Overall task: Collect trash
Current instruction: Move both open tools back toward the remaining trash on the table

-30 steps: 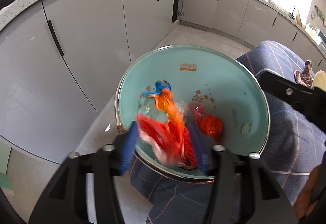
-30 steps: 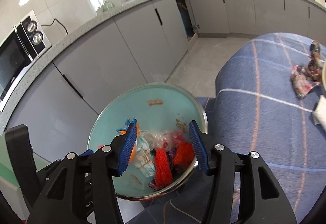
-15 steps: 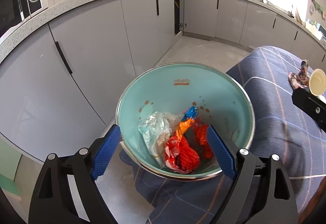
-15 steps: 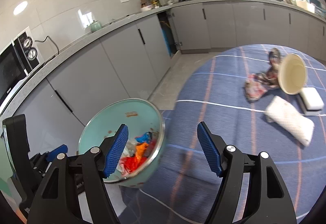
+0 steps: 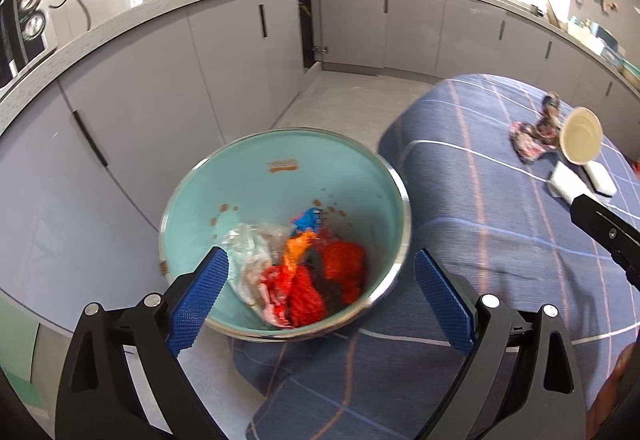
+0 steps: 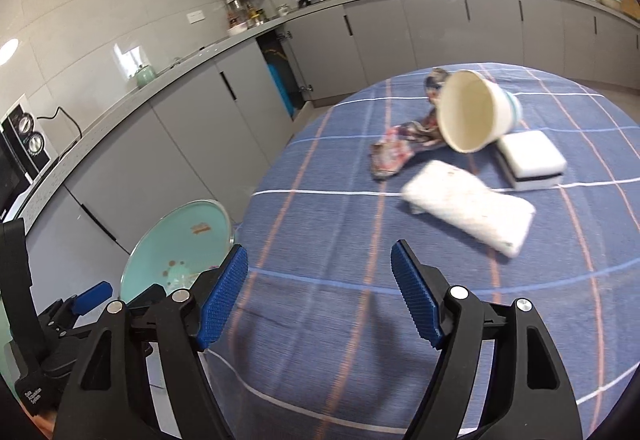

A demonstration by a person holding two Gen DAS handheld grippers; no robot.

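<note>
A teal bin with a metal rim (image 5: 256, 176) stands beside the table and holds red, orange, blue and clear plastic trash (image 5: 304, 272). My left gripper (image 5: 318, 300) is open and empty just above the bin's near rim. My right gripper (image 6: 320, 296) is open and empty over the blue checked tablecloth (image 6: 340, 224). On the table lie a crumpled patterned wrapper (image 6: 396, 148), a tipped paper cup (image 6: 472, 116), a white folded cloth (image 6: 468, 208) and a white sponge block (image 6: 532, 160). The bin also shows at the lower left of the right wrist view (image 6: 180, 236).
Grey kitchen cabinets (image 5: 240, 52) and a counter curve around behind the bin. A microwave (image 5: 24, 24) sits at the far left. The table edge (image 5: 400, 144) runs next to the bin. My right gripper's arm (image 5: 604, 228) shows at the right of the left wrist view.
My left gripper opened and released the red and orange trash into the bin, then drew back. My right gripper opened wider and swung right from the bin toward the items on the table.
</note>
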